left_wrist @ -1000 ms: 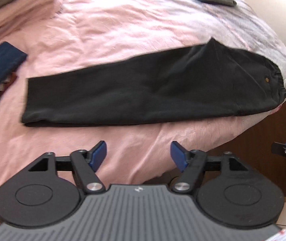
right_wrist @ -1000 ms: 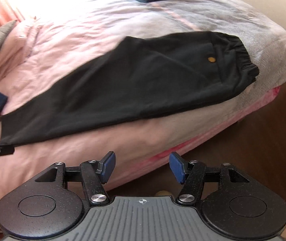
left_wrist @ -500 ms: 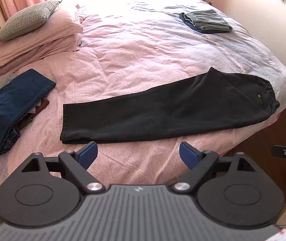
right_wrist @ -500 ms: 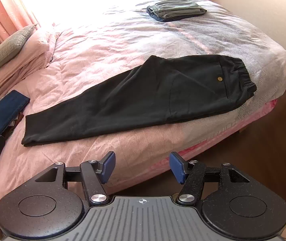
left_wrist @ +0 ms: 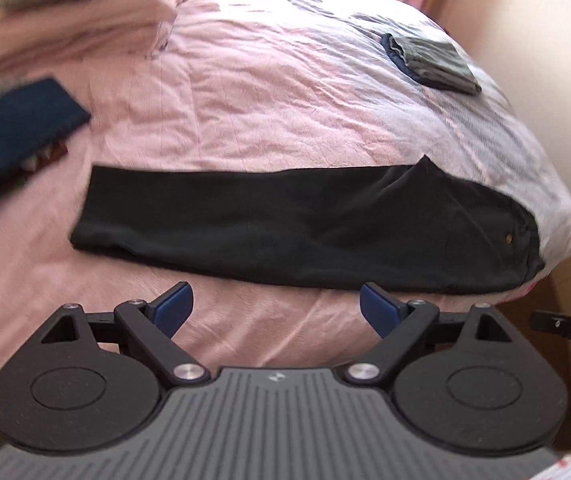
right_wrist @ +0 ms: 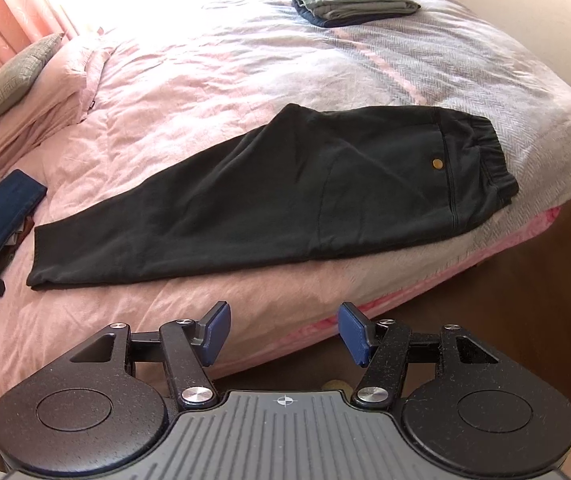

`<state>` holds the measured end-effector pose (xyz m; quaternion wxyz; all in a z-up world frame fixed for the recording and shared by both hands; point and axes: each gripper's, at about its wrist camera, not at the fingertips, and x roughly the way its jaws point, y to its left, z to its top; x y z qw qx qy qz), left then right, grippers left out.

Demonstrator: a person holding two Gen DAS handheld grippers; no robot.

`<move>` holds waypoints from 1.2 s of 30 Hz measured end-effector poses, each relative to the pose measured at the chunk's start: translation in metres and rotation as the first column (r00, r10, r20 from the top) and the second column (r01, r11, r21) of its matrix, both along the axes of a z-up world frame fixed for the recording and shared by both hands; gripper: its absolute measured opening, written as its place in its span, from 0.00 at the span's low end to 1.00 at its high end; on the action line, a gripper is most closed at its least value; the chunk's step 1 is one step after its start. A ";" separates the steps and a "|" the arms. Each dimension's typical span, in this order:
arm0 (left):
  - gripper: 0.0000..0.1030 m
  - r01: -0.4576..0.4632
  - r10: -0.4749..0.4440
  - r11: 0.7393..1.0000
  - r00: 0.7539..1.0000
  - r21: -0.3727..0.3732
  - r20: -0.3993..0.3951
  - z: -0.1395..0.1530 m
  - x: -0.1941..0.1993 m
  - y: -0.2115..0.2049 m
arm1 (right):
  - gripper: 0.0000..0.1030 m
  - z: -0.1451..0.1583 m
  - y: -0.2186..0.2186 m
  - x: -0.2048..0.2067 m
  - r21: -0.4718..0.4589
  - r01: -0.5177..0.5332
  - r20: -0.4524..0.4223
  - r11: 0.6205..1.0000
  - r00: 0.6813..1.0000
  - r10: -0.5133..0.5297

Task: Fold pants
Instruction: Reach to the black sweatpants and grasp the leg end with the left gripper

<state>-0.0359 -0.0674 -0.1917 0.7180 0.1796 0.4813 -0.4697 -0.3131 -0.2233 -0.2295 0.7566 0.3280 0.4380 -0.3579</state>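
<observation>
Your pants (right_wrist: 277,196) lie folded lengthwise along the bed's (right_wrist: 245,60) near edge. Left tongs (left_wrist: 275,312) and right tongs (right_wrist: 283,332) hang wide apart, empty. The cloth looks soft and limp; pinch the cuff end's corners.

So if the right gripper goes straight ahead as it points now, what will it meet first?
Probably the pink duvet near the bed's edge, just short of the black pants. The open right gripper holds nothing; depth is hard to judge.
</observation>
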 end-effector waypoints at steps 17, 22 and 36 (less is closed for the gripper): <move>0.56 -0.589 0.532 0.798 0.788 -0.128 -0.310 -0.174 0.149 0.038 | 0.55 -0.119 -0.068 0.037 0.039 -0.056 -0.087 0.998 0.994 0.059; 0.55 -0.648 0.550 0.746 0.729 -0.153 -0.408 -0.217 0.189 0.047 | 0.55 -0.143 -0.045 0.066 0.027 -0.016 -0.051 1.000 0.999 0.017; 0.34 -0.523 0.421 0.819 0.827 -0.235 -0.373 -0.237 0.219 0.048 | 0.55 -0.170 0.046 0.191 -0.207 -0.150 0.039 0.967 0.986 0.162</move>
